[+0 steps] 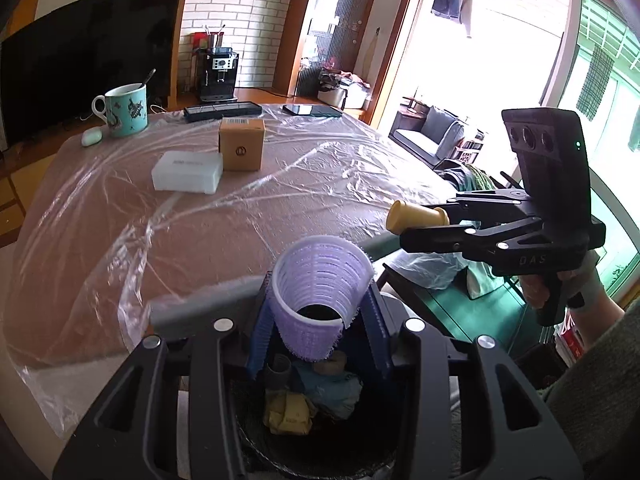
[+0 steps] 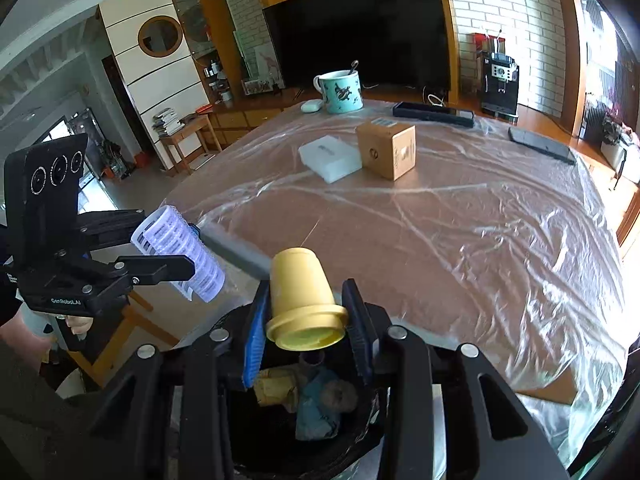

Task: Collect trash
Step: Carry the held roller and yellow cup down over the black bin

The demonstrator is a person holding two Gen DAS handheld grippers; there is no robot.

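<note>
My left gripper (image 1: 318, 320) is shut on a purple ribbed hair roller (image 1: 320, 280), held just above a dark trash bin (image 1: 256, 436) with crumpled yellow and blue scraps inside. The roller also shows in the right wrist view (image 2: 180, 256). My right gripper (image 2: 306, 316) is shut on a small yellow plastic cup (image 2: 302, 296), upside down, over the same bin (image 2: 360, 432). In the left wrist view the cup (image 1: 416, 216) sticks out of the right gripper (image 1: 436, 228) at the right.
The table (image 2: 460, 240) is covered in clear plastic sheet. On it stand a brown cardboard box (image 2: 386, 150), a white plastic box (image 2: 330, 158), a teal mug with a spoon (image 2: 340, 90), a white earbud case (image 2: 311, 107) and two dark flat devices (image 2: 432, 112).
</note>
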